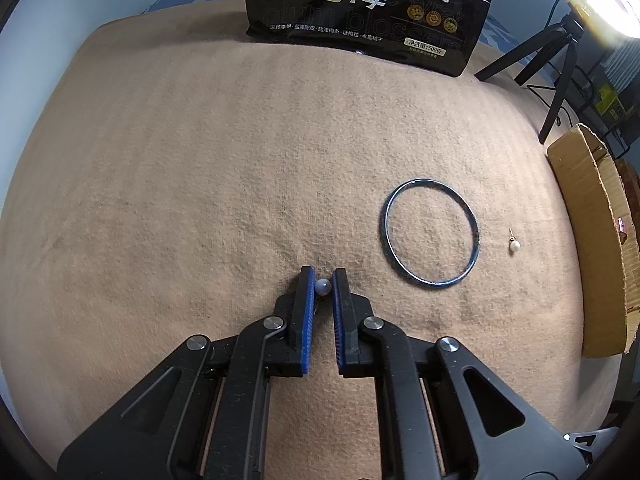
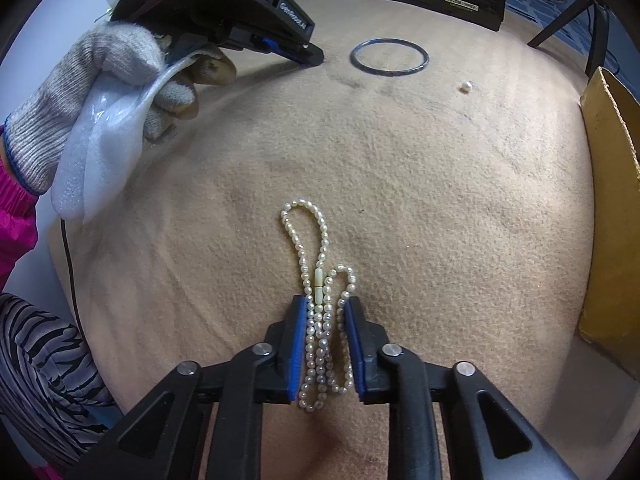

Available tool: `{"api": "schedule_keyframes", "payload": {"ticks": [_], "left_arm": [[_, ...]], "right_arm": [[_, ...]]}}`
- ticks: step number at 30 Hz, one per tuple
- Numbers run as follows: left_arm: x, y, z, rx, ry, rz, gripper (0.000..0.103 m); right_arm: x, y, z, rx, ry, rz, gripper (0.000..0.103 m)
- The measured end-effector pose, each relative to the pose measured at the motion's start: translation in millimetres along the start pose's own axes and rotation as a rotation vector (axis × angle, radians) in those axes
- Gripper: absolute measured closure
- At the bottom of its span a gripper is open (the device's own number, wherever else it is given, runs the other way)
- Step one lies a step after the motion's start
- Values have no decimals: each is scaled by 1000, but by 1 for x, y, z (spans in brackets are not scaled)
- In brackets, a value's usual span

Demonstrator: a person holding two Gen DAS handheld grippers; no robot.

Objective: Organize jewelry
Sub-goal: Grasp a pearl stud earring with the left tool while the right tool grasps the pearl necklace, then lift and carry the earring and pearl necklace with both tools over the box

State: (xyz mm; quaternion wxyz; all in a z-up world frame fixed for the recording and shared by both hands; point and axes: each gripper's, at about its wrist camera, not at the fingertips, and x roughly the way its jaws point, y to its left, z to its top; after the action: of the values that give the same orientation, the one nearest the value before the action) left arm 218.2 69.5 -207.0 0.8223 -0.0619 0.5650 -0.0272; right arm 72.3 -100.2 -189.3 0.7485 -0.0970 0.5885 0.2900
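My left gripper (image 1: 323, 280) is shut on a small pearl earring (image 1: 323, 288), held between its blue pads just above the tan cloth. The left gripper also shows in the right wrist view (image 2: 314, 56), tips down on the cloth. A blue-silver bangle (image 1: 431, 233) lies flat to its right, also in the right wrist view (image 2: 389, 58). A second pearl earring (image 1: 515, 245) lies beyond the bangle (image 2: 465, 87). My right gripper (image 2: 325, 308) is closed around a bunched pearl necklace (image 2: 320, 304) lying on the cloth.
A black snack bag (image 1: 368, 8) stands at the back of the tan cloth (image 1: 200, 200). A cardboard box (image 1: 592, 240) sits along the right edge. A tripod (image 1: 556, 60) stands behind. A gloved hand (image 2: 100, 88) holds white foam wrap at left.
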Motion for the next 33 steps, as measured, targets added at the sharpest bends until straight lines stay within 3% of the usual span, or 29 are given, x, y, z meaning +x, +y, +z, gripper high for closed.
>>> {"api": "schedule_keyframes", "payload": {"ticks": [12, 14, 26, 27, 30, 33], "left_arm": [[-1, 0, -2, 5, -5, 4, 96], [-2, 0, -3, 4, -7, 6, 96], [-13, 5, -5, -5, -29, 16, 96], [-13, 5, -5, -5, -28, 16, 96], [-13, 4, -5, -3, -28, 14, 96], [-13, 5, -5, -6, -30, 12, 96]], "right_arm": [[4, 5, 0, -63, -3, -59, 93], [4, 4, 2, -58, -10, -62, 97], [-14, -2, -5, -38, -57, -56, 97], [-13, -3, -6, -32, -61, -61, 97], [-9, -12, -5, -8, -47, -47, 79], [-7, -14, -5, -6, -43, -29, 77]]}}
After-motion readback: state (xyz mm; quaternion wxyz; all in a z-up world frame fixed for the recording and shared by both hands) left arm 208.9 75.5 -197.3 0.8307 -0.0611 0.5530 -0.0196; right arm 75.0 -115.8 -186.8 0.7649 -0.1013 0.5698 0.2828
